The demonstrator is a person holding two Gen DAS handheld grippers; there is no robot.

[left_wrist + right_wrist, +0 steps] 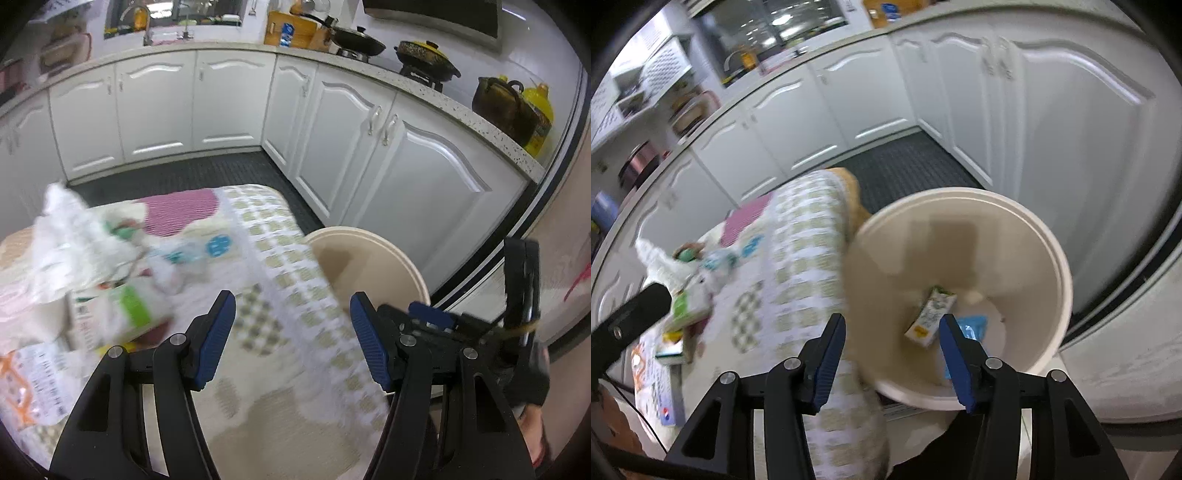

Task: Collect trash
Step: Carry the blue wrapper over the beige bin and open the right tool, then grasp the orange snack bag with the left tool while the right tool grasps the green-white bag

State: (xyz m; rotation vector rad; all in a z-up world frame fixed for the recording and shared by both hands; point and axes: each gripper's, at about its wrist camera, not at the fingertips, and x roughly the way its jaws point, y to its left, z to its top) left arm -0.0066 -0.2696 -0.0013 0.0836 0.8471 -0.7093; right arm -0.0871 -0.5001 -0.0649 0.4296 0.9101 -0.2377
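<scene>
A cream round bin stands on the floor right of a table with a patterned cloth; its rim also shows in the left wrist view. In the bin lie a small drink carton and a blue wrapper. Trash lies at the table's left: a crumpled white bag, a green-and-white carton and a printed packet. My left gripper is open and empty over the cloth. My right gripper is open and empty above the bin's near rim.
White kitchen cabinets run around the back and right, with pans and pots on the counter. A dark floor mat lies beyond the table. The right gripper's body shows beside the bin in the left wrist view.
</scene>
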